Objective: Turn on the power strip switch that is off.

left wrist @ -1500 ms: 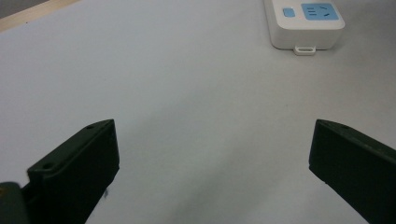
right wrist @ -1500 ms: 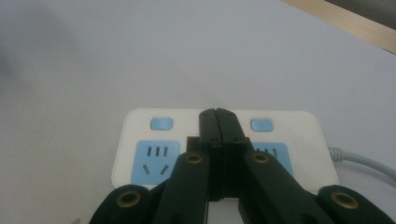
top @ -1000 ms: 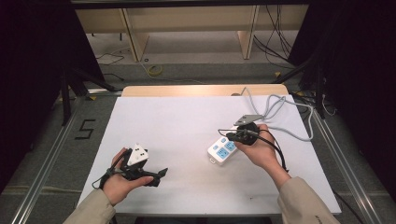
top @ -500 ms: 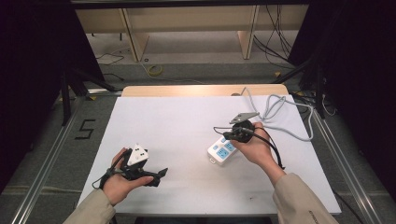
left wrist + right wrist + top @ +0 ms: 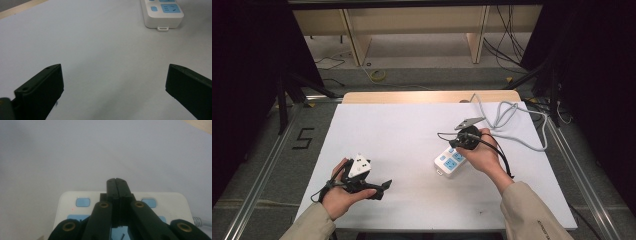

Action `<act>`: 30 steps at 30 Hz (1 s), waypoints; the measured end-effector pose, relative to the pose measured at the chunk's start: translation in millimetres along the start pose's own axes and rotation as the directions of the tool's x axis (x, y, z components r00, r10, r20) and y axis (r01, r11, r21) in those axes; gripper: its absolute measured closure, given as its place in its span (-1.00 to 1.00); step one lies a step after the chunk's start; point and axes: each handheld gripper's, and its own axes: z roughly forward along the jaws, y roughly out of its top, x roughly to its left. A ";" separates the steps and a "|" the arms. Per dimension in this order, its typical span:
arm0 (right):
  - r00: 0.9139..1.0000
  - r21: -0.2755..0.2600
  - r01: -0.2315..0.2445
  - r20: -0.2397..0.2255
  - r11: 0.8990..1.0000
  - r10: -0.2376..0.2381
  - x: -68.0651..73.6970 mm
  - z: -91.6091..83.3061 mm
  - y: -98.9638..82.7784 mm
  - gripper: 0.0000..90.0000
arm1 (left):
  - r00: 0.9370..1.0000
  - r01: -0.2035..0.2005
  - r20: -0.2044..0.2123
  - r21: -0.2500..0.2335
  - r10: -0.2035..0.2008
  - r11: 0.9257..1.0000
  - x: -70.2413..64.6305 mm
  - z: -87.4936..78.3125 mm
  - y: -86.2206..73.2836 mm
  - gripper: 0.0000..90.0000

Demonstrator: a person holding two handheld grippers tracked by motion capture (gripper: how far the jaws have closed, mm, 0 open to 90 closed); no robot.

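A white power strip (image 5: 449, 163) with blue sockets lies right of the table's middle, and its grey cable (image 5: 512, 114) loops off toward the far right corner. My right gripper (image 5: 455, 143) hovers over the strip's far end, jaws pressed together with nothing between them. In the right gripper view the shut tips (image 5: 116, 180) sit above the power strip (image 5: 72, 197), between two blue buttons. My left gripper (image 5: 381, 190) rests near the front left, held in a hand. Its jaws (image 5: 113, 68) stand wide open over bare table, and the power strip (image 5: 162, 12) lies ahead of them.
A white sheet covers the table (image 5: 402, 130), with a wooden edge (image 5: 412, 96) along the far side. Metal rails run along both sides. Shelving legs and loose cables stand on the floor beyond the table.
My right gripper has shifted slightly left and farther away above the power strip. The left gripper and the strip have stayed put.
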 end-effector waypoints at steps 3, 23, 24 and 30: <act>1.000 0.002 0.000 0.001 1.000 0.000 -0.4 0.8 1.8 1.00 | 1.000 -0.004 -0.001 -0.001 0.004 1.000 -0.2 0.2 -0.1 -0.97; 1.000 0.050 -0.025 0.003 0.998 0.025 -5.6 7.0 8.8 1.00 | 1.000 -0.008 -0.001 0.000 0.008 1.000 -0.7 0.4 -0.3 -0.97; 1.000 0.053 -0.026 0.003 0.998 0.026 -5.9 7.5 9.0 1.00 | 1.000 -0.009 0.000 0.000 0.009 1.000 -0.9 0.4 -0.1 -0.97; 1.000 0.069 -0.027 0.009 0.997 0.027 -7.3 9.3 9.3 1.00 | 1.000 -0.010 0.001 -0.003 0.010 1.000 -0.6 0.1 0.0 -0.97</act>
